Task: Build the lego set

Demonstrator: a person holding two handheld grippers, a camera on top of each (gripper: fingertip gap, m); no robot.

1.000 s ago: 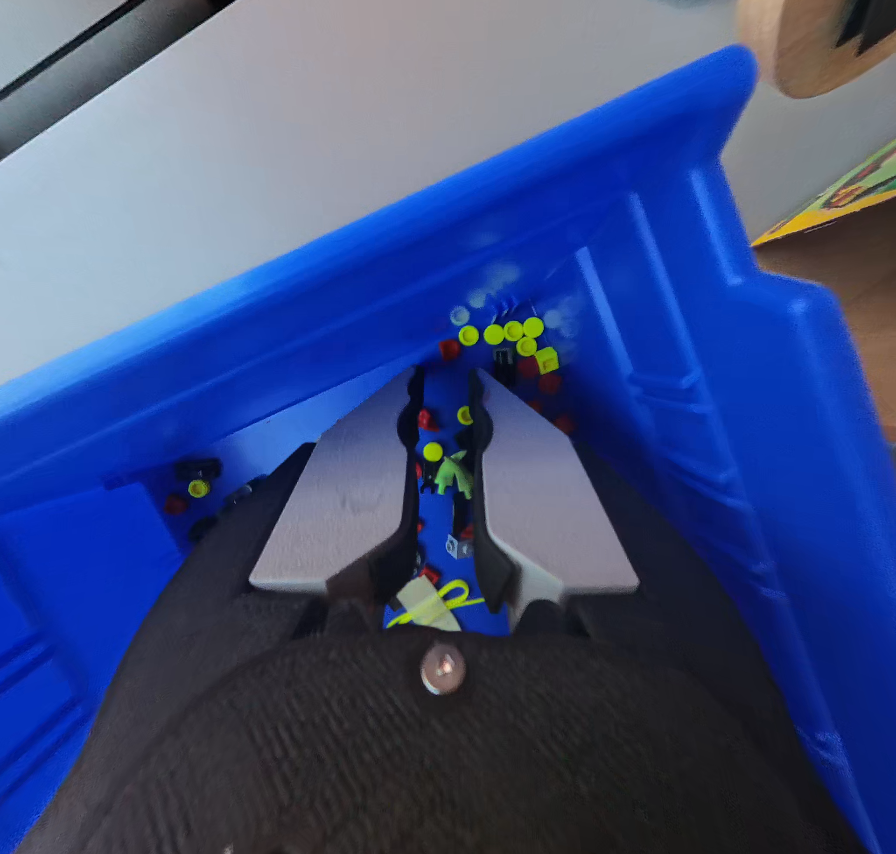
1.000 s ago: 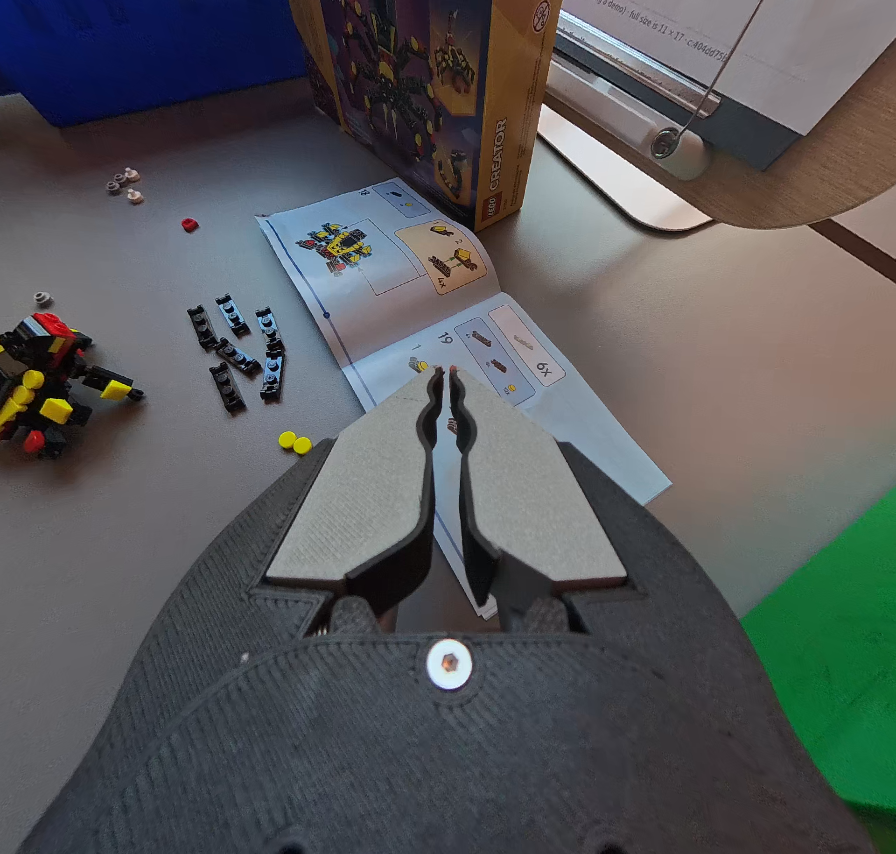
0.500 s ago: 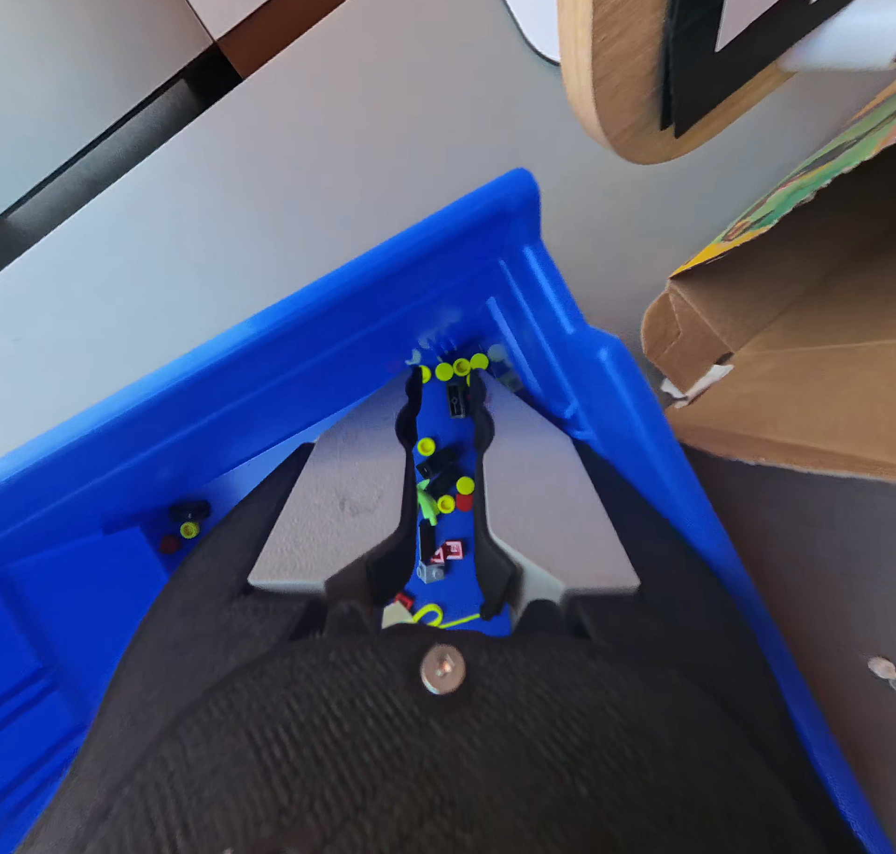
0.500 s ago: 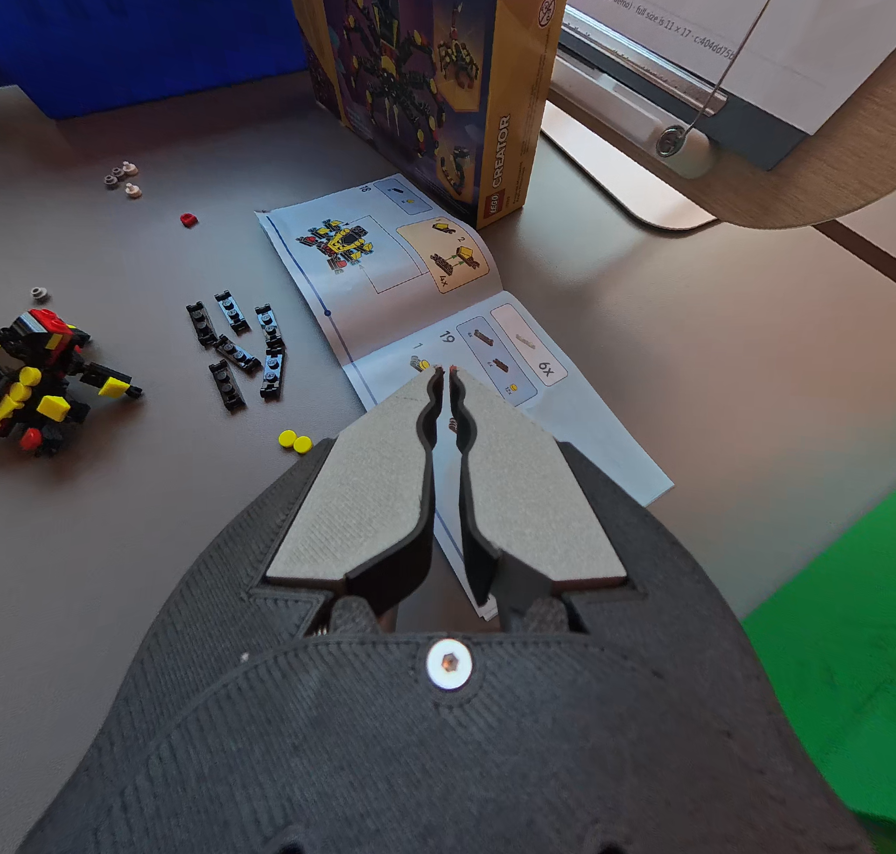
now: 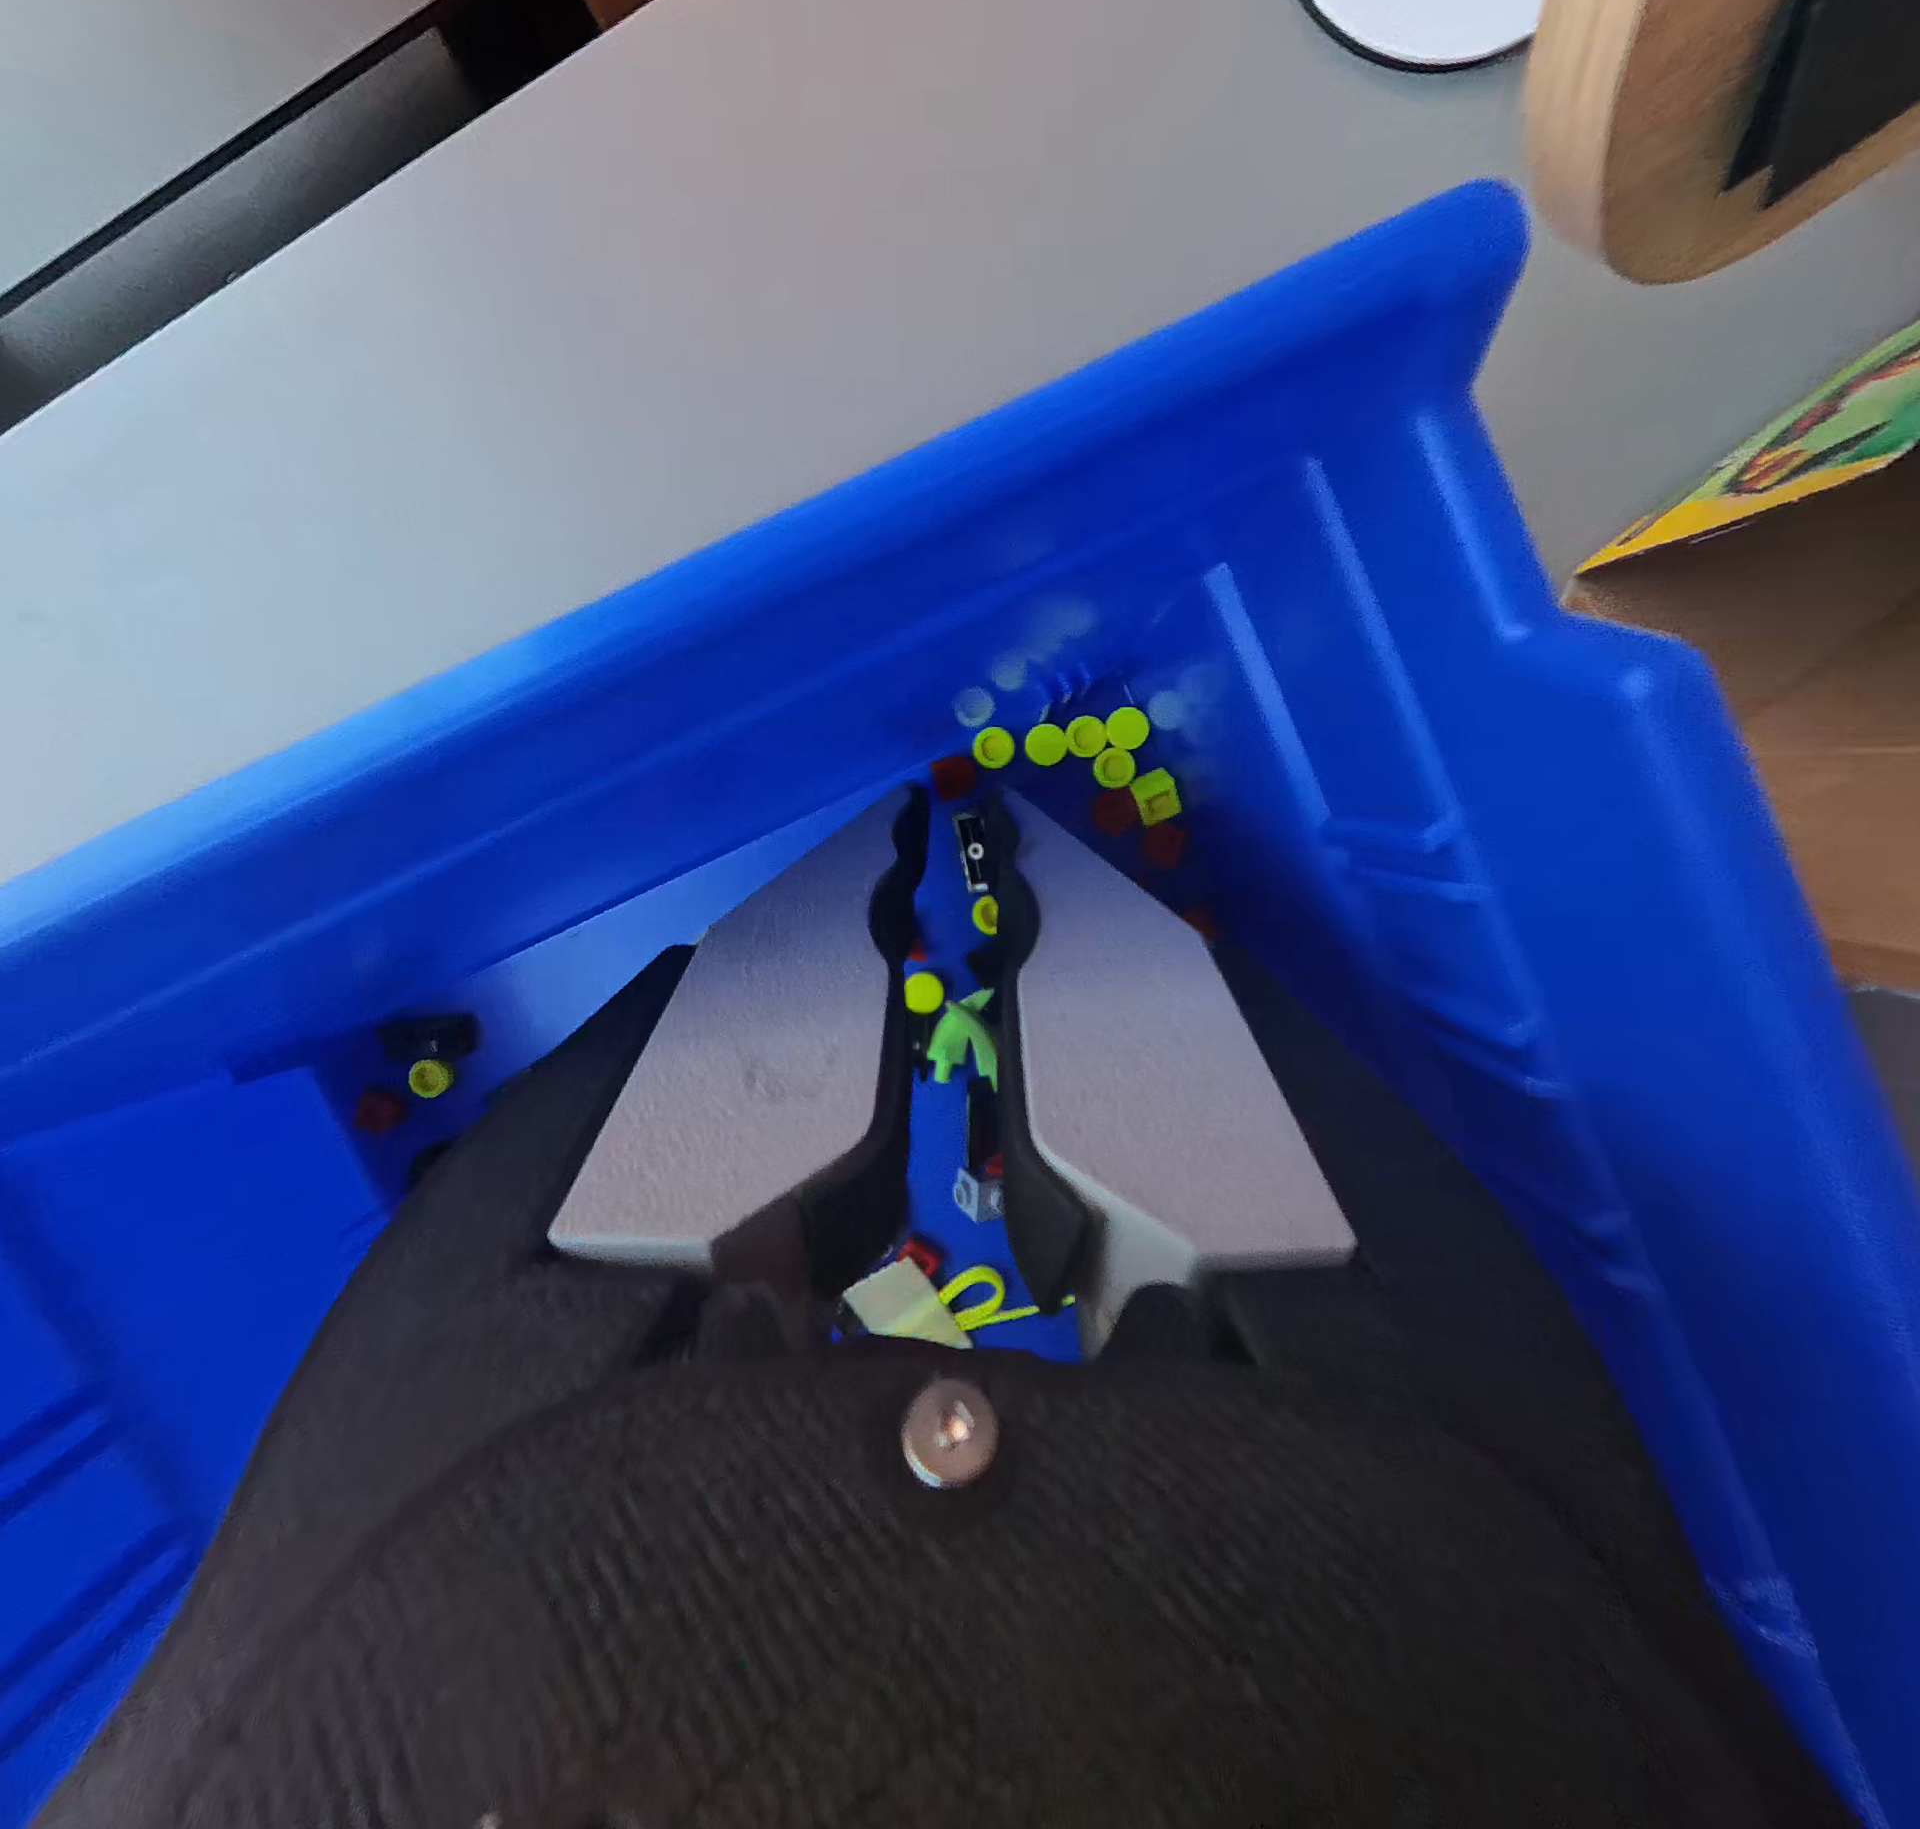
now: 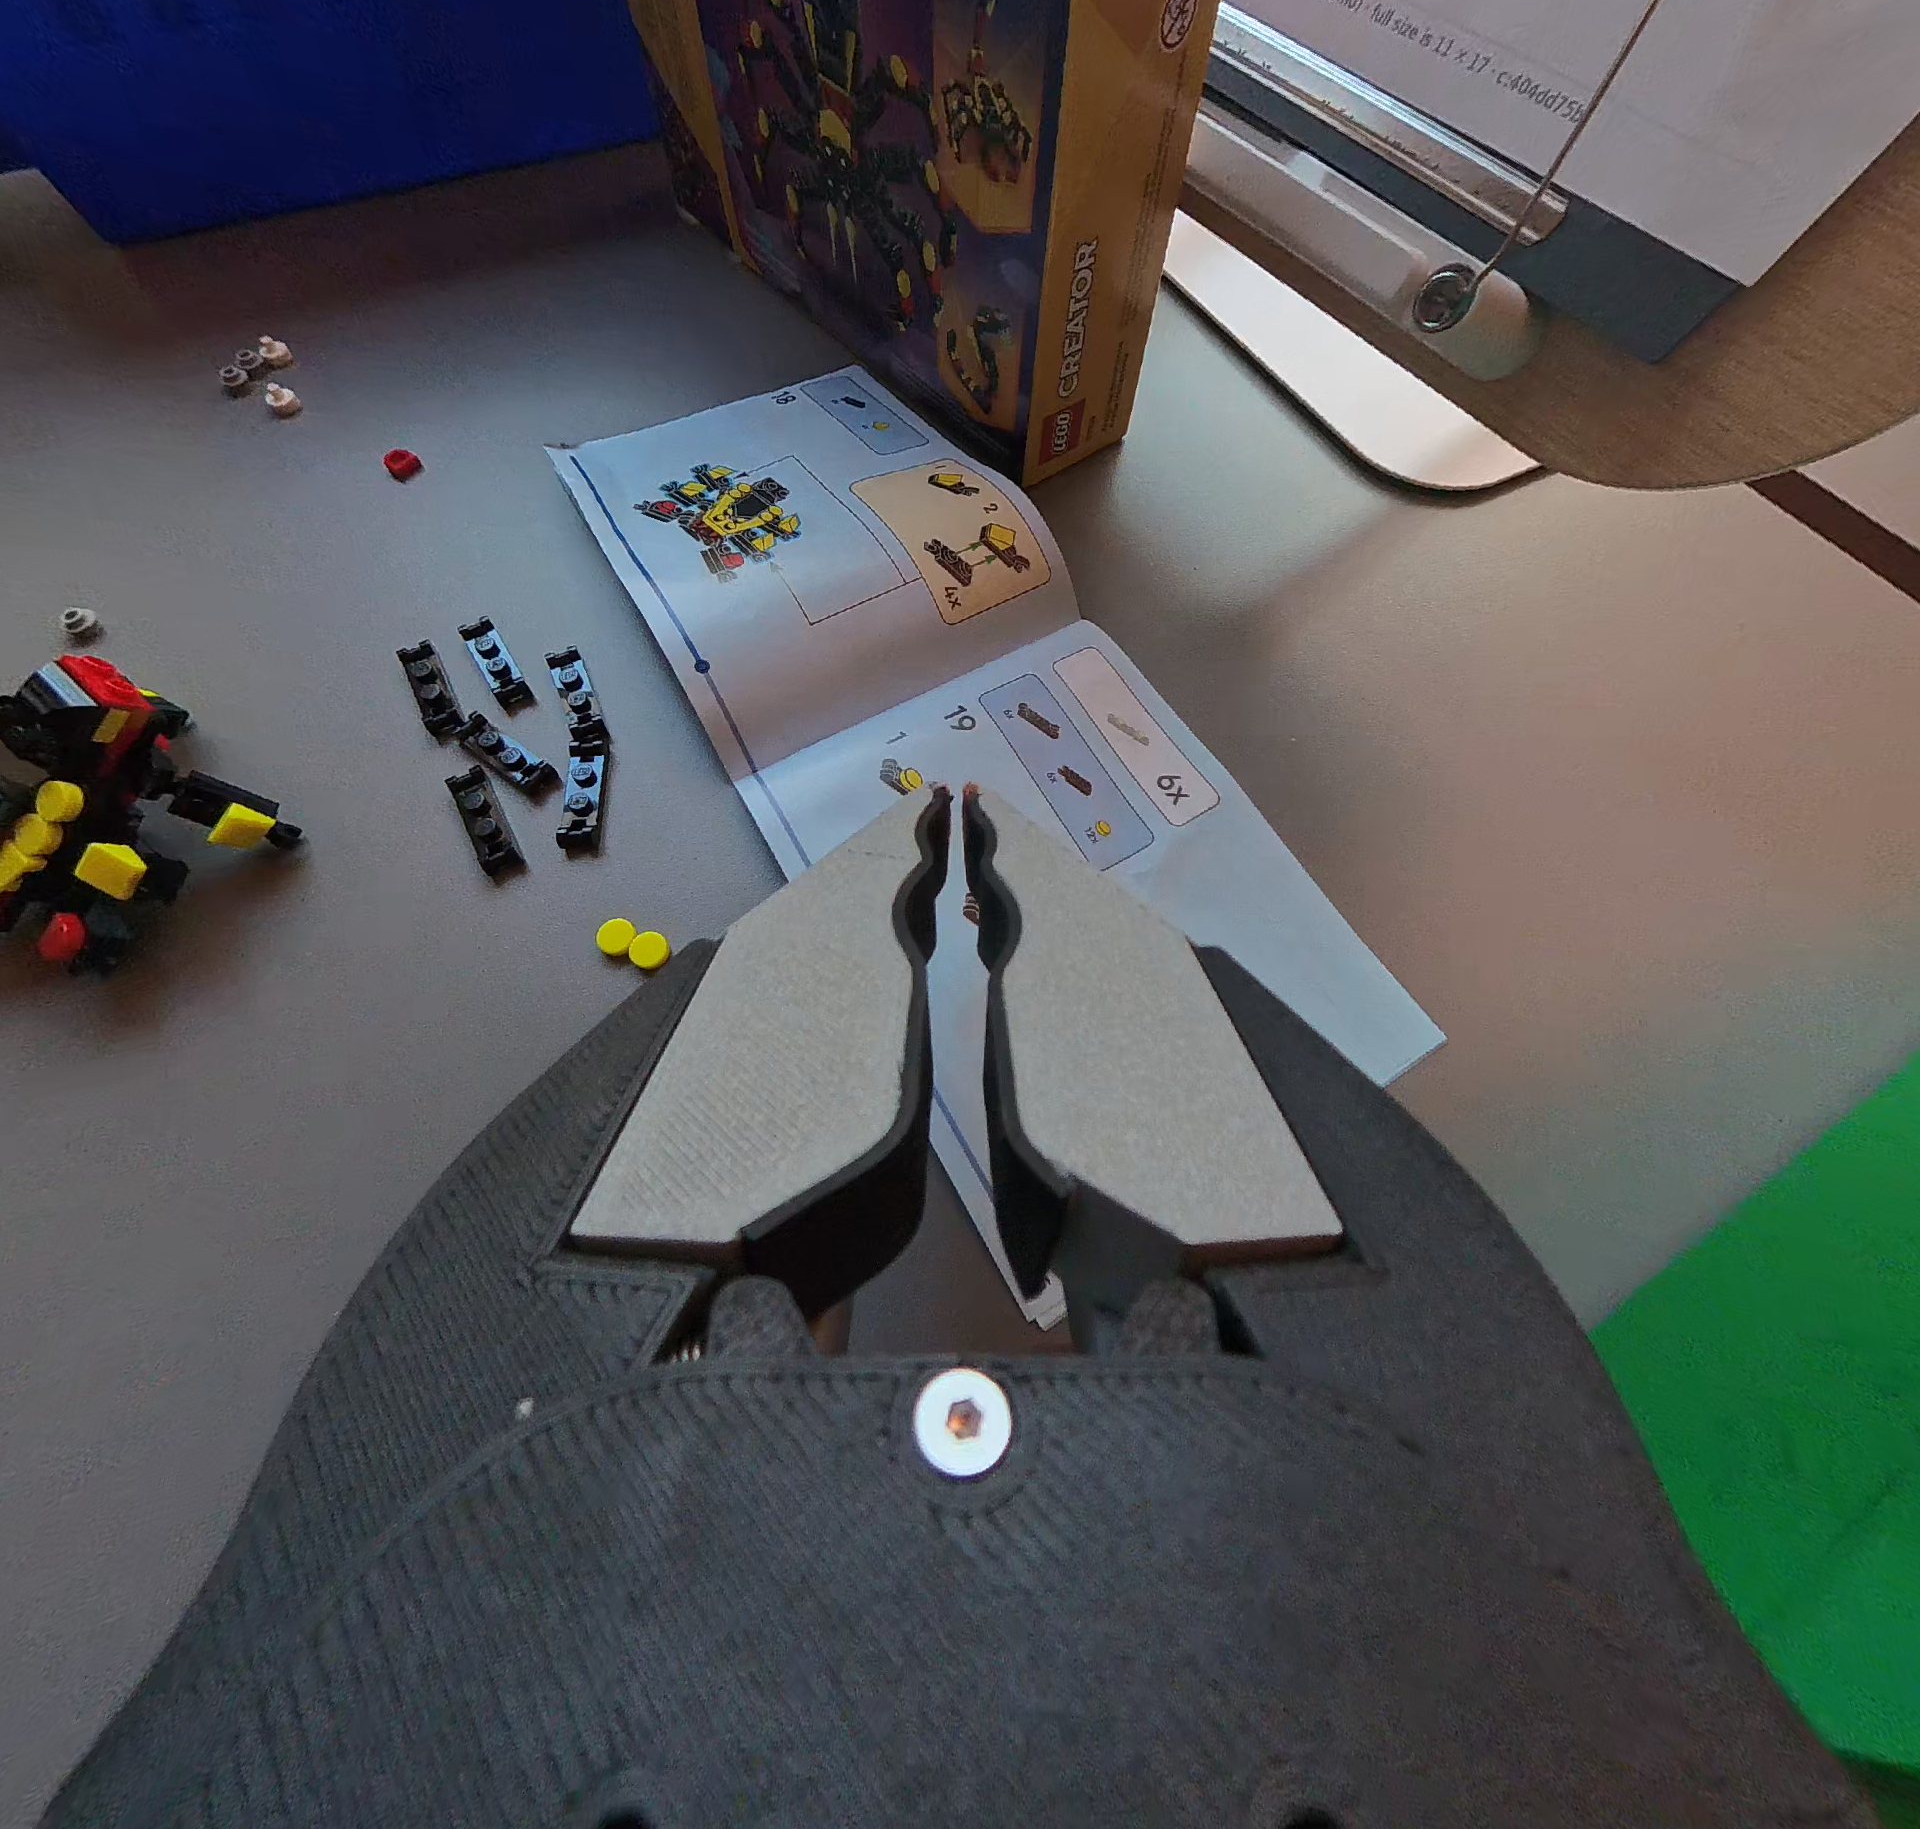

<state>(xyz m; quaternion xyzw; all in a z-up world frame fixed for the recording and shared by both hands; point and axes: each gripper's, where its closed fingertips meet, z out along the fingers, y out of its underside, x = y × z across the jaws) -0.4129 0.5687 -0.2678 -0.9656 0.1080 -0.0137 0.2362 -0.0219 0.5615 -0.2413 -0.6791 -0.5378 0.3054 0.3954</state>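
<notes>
Bin (image 5: pixel 727 699) walls, blue, close in round the left hand-held gripper (image 5: pixel 951 813), which sits low inside with jaws parted and empty over loose pieces; yellow round studs (image 5: pixel 1081 740) cluster in the bin's far corner just past its tips. Outside the bin, the right hand-held gripper (image 6: pixel 954 792) hangs nearly closed, gripping nothing, above the open instruction booklet (image 6: pixel 831 574). Black plates (image 6: pixel 509 730) and the part-built spider model (image 6: pixel 83 813) lie on open counter (image 6: pixel 1455 740) beside the booklet
</notes>
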